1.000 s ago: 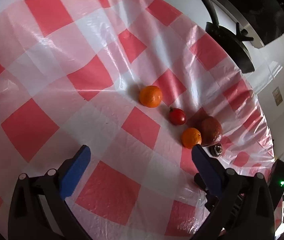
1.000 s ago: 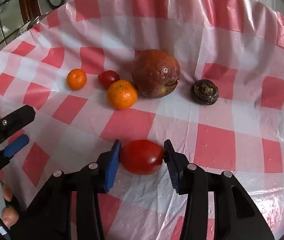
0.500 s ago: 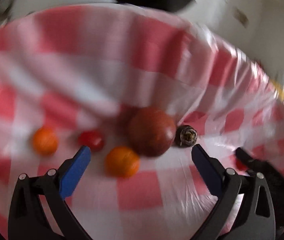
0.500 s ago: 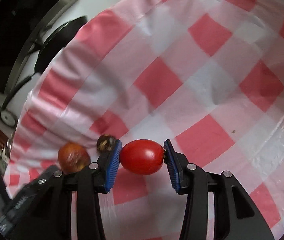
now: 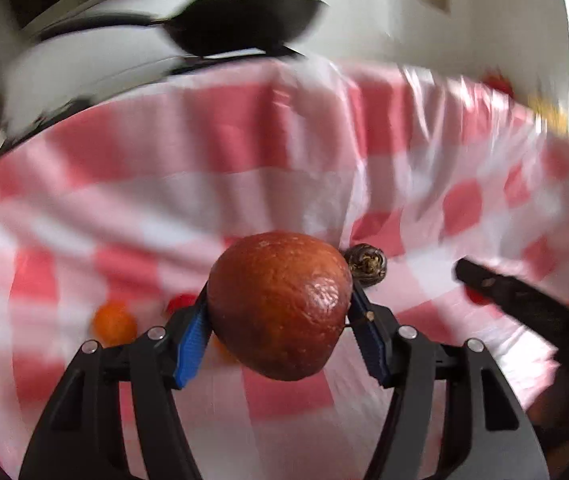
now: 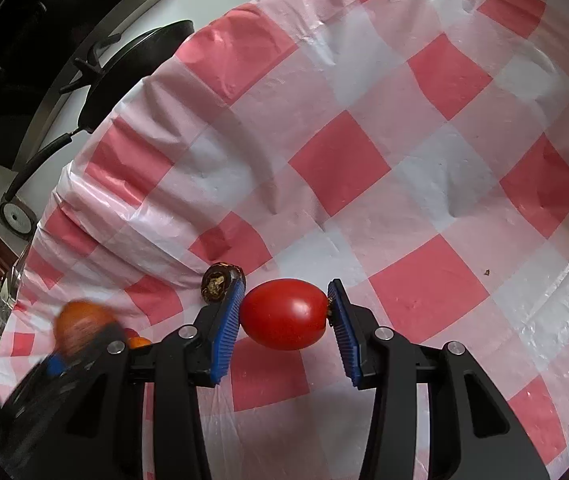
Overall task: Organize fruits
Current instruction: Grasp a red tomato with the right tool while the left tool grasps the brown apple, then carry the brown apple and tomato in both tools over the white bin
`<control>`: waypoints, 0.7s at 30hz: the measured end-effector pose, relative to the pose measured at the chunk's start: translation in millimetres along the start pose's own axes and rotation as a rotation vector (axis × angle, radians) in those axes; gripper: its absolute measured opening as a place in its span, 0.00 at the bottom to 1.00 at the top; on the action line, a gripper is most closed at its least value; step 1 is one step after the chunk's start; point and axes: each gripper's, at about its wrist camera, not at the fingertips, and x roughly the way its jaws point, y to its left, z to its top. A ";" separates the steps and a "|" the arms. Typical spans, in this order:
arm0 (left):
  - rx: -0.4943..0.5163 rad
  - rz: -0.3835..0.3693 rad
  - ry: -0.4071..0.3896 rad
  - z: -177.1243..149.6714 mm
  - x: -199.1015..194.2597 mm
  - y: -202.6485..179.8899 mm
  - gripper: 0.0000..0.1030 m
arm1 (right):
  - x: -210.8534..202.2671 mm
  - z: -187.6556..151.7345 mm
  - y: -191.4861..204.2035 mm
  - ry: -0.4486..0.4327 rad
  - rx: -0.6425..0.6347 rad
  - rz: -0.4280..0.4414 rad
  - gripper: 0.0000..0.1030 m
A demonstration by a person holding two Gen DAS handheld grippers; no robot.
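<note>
We hold the left gripper [image 5: 278,328] clamped on a large brown fruit [image 5: 280,304], its blue pads [image 5: 192,340] pressing both sides of the wrinkled, reddish-brown skin. The fruit sits between the fingers above the red-and-white checked tablecloth [image 5: 244,184]; whether it is lifted clear of the cloth we cannot tell (the view is heavily blurred). Just behind the fruit, toward the far edge of the table, lies a small dark shrivelled fruit [image 5: 365,264]. Off to the left on the cloth we see an orange [image 5: 113,324] and a small red tomato [image 5: 180,303], both smeared by blur, and a sliver of a second orange [image 5: 222,352] peeks out from under the brown fruit. Beyond the table's far edge a black pan [image 5: 240,20] shows.

We hold the right gripper [image 6: 284,316] closed on a red oval tomato [image 6: 283,314], gripped end to end between the ribbed blue pads [image 6: 226,326] over a red square of the cloth, in the part of the table nearest us. The dark shrivelled fruit [image 6: 216,282] lies just beside the tip of this gripper's left finger. At the left edge of this view the brown fruit [image 6: 80,328] appears again, blurred, in the other gripper's grasp.
</note>
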 end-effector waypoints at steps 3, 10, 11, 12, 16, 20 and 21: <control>-0.083 0.031 -0.010 -21.9 -30.5 14.0 0.62 | 1.8 0.4 -0.4 0.004 0.001 0.004 0.42; -0.262 0.081 0.072 -74.9 -72.3 45.9 0.62 | 7.0 -1.7 10.6 0.013 -0.061 -0.015 0.42; -0.288 0.086 0.079 -85.1 -81.7 50.4 0.62 | 7.6 -2.1 11.9 0.018 -0.071 -0.008 0.42; -0.299 0.087 0.082 -92.7 -87.7 53.8 0.62 | 8.5 -3.0 13.8 0.033 -0.085 0.008 0.42; -0.356 0.101 0.096 -122.8 -119.4 60.9 0.62 | 8.1 -8.9 11.9 0.121 -0.073 0.028 0.42; -0.384 0.112 0.097 -147.5 -151.1 64.8 0.62 | -28.4 -39.8 24.2 0.166 -0.107 0.068 0.42; -0.395 0.115 0.095 -154.6 -160.3 66.4 0.62 | -43.2 -51.0 33.0 0.174 -0.129 0.098 0.42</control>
